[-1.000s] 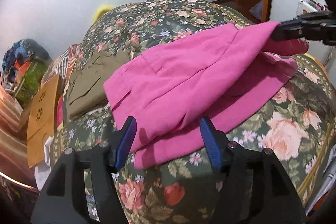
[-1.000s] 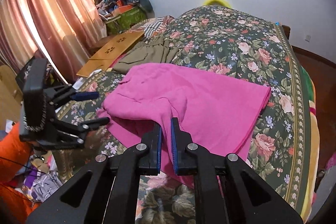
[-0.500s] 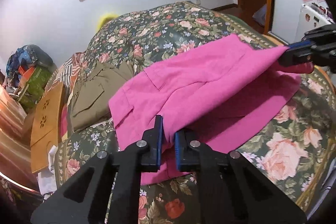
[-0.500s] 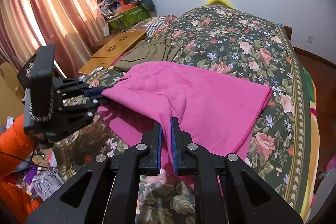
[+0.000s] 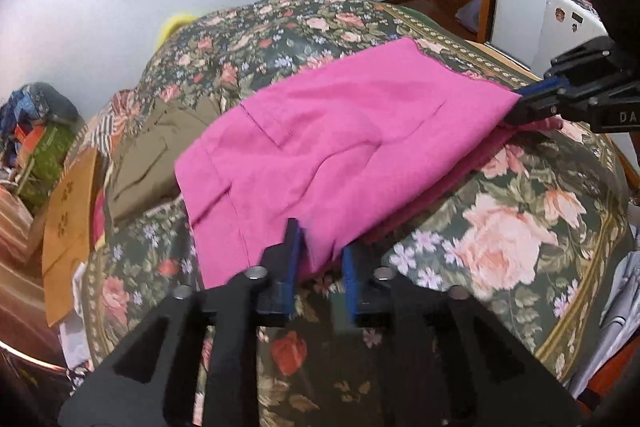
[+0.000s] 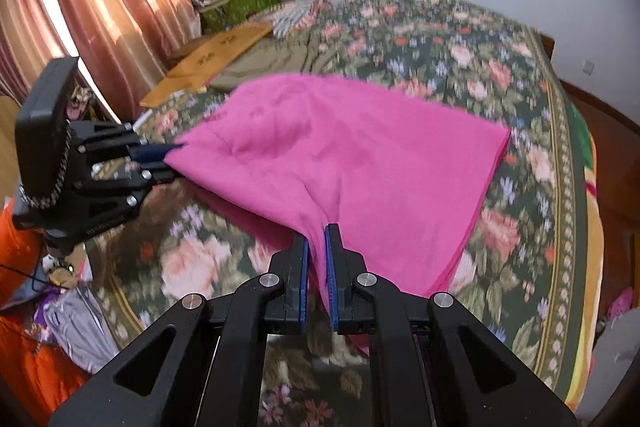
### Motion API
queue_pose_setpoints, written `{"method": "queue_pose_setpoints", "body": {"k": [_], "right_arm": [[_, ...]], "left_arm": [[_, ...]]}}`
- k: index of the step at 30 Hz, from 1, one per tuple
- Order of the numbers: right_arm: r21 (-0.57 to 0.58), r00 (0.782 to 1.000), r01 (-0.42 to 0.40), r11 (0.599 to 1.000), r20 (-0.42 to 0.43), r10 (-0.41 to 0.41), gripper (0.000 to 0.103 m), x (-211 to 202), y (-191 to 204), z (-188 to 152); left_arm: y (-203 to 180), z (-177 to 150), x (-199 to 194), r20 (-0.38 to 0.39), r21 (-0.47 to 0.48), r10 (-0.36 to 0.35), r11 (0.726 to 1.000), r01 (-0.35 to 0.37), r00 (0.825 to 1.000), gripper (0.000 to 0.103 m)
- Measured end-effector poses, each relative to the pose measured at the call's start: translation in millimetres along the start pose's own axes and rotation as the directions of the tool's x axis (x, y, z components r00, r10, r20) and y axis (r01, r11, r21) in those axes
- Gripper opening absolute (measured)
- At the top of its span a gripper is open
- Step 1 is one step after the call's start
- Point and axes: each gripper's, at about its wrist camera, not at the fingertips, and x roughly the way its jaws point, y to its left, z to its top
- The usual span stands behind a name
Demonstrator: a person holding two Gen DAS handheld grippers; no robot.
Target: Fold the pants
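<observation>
Your left gripper (image 5: 318, 259) sits at six o'clock in its own view, and its blue pads have just been parting: the near corner of the bright pink cotton pants (image 5: 340, 147) lies between them, but there is a gap on the right side, so the cloth is no longer pinched. The pants lie folded over on the dark floral bedspread (image 5: 512, 227), their long axis running from eight o'clock, where the waistband and pocket seams point, up toward two o'clock. Behind them, at nine o'clock, an olive-green garment (image 5: 152, 155) lies flat. At three o'clock your right gripper (image 5: 524, 103) is clamped tight on the far corner. In its own view the right gripper (image 6: 316, 239) pinches that pink fabric at six o'clock.
</observation>
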Motion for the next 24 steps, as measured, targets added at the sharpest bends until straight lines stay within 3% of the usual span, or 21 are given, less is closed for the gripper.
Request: {"method": "queue_pose_setpoints", "body": {"k": [2,8,15,20,24], "right_arm": [[0.022,1.000,-0.007,1.000,-0.026,0.008,0.008,2.1,-5.2,-4.3],[0.106,1.000,-0.001,0.994,-0.030,0.004,0.025,-13.8,-24.3,-12.0],[0.155,0.998,0.031,0.987,0.055,-0.040,0.026,-46.7,-38.9,-1.6],[0.175,0.995,-0.009,0.985,0.104,-0.009,0.028,-34.8,-33.5,15.9],[0.186,0.996,-0.046,0.981,0.085,0.030,0.030,-9.0,-26.6,17.4]], "left_arm": [[2.9,-3.7,-4.5,0.001,-0.018,-0.016,1.000,0.016,1.000,0.034],[19.1,-9.5,-26.5,0.019,-0.078,-0.026,0.997,0.027,0.999,0.034],[47.2,3.7,-45.9,0.078,-0.179,-0.019,0.983,0.033,0.997,0.034],[53.4,16.3,-29.2,0.074,-0.237,-0.064,0.968,0.080,0.995,0.035],[50.6,13.4,-0.3,0.020,-0.288,-0.118,0.950,0.119,0.993,0.035]]}}
